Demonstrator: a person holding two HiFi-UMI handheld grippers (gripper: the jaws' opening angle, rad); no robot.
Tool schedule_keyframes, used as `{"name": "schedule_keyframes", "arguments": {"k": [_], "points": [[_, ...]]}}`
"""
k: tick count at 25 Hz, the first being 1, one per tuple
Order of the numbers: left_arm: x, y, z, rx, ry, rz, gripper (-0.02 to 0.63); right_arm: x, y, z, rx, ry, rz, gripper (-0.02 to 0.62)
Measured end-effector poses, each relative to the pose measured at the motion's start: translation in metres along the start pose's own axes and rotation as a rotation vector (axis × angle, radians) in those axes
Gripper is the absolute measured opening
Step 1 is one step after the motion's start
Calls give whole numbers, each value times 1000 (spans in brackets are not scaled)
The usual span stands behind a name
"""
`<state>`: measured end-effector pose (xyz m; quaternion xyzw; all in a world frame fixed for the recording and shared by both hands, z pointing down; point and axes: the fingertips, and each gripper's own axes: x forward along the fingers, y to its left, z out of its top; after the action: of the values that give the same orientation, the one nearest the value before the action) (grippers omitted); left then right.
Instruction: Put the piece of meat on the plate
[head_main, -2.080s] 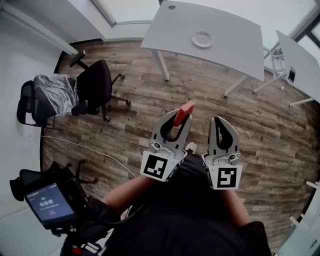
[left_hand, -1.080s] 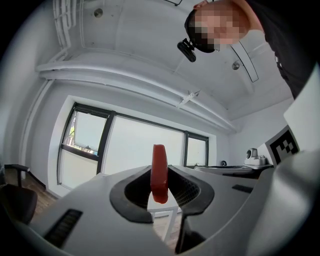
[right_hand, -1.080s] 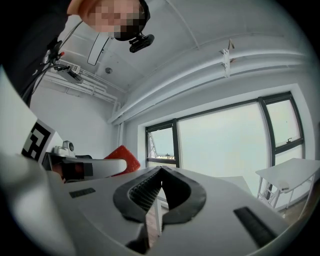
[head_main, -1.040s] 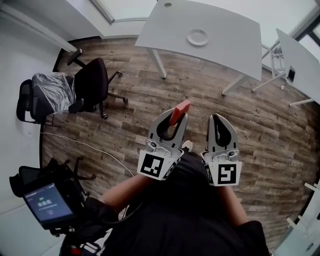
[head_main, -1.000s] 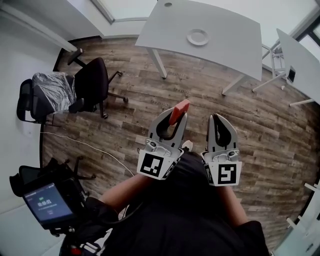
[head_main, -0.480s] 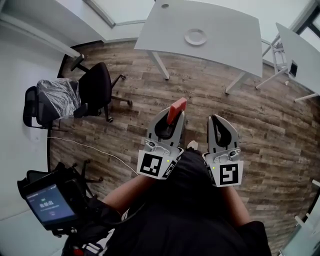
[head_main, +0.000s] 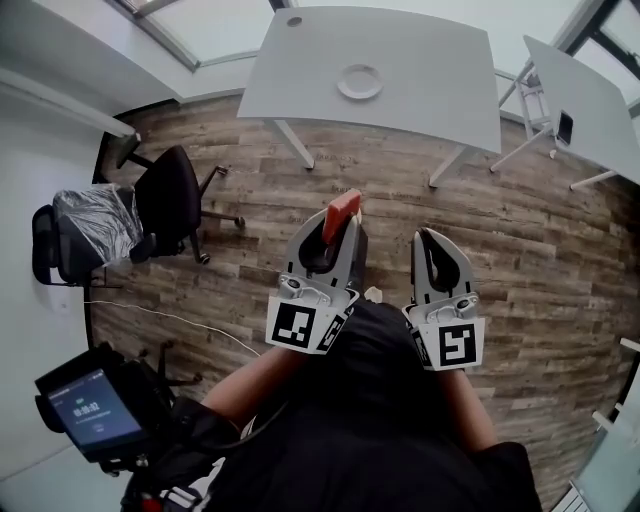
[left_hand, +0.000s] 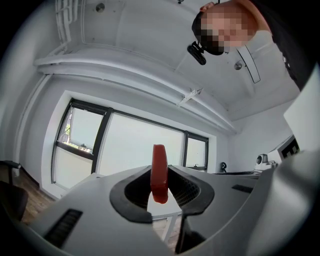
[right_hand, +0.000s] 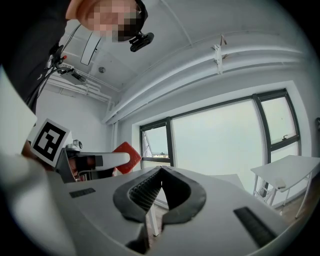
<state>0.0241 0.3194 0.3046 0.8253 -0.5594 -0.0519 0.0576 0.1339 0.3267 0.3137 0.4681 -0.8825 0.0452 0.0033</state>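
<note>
1. L gripper (head_main: 338, 232) is clenched on the piece of meat (head_main: 343, 205). The red slab is pinched edge-on betw. the pads and stands upright, its top poking past the jaw tips.
2. Why held so (my read): gripper is level w/ the meat out front, which looks like a carry pose. It keeps the slab clear of the person's body, and the free end would reach the plate first.
3. R gripper (head_main: 432, 245) has its jaws pressed together w/ nothing betw. them. It rides beside the L one, not touching it. Prob. idle, since one gripper is enough for a slab this light.
4. The meat hangs in the air over the wood floor (head_main: 520, 250), well apart from its target.
5. Plate (head_main: 360, 82) is white and round. It sits on the grey surface (head_main: 440, 95) ahead, roughly mid-top. It's empty as far as I can tell.
6. Further out there's a black office chair (head_main: 170, 195) at left and a 2nd surface (head_main: 590, 105) at right.
7. Stage (judgement): transport only. Approach, lowering and release aren't yet done.
</note>
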Motion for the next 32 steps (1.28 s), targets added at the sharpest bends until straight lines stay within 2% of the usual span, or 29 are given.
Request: {"name": "schedule_keyframes", "arguments": {"k": [5, 8, 14, 17, 23, 28, 32], "points": [[27, 12, -1, -8, -2, -15, 95, 27, -8, 7, -10, -35, 11, 5], [56, 36, -2, -14, -2, -25, 95, 61, -10, 11, -22, -53, 24, 5], [102, 64, -6, -64, 14, -51, 95, 115, -30, 7, -36, -5, 3, 5], [118, 78, -2, -64, 28, -62, 95, 144, -38, 12, -30, 3, -19, 5], [156, 114, 7, -62, 26, -45, 95, 205, -59, 28, -12, 0, -60, 5], [181, 143, 15, -64, 35, -37, 95, 245, -63, 34, -10, 14, -54, 5], [199, 167, 20, -73, 31, -29, 95, 276, -68, 36, -38, 36, -69, 5]]}}
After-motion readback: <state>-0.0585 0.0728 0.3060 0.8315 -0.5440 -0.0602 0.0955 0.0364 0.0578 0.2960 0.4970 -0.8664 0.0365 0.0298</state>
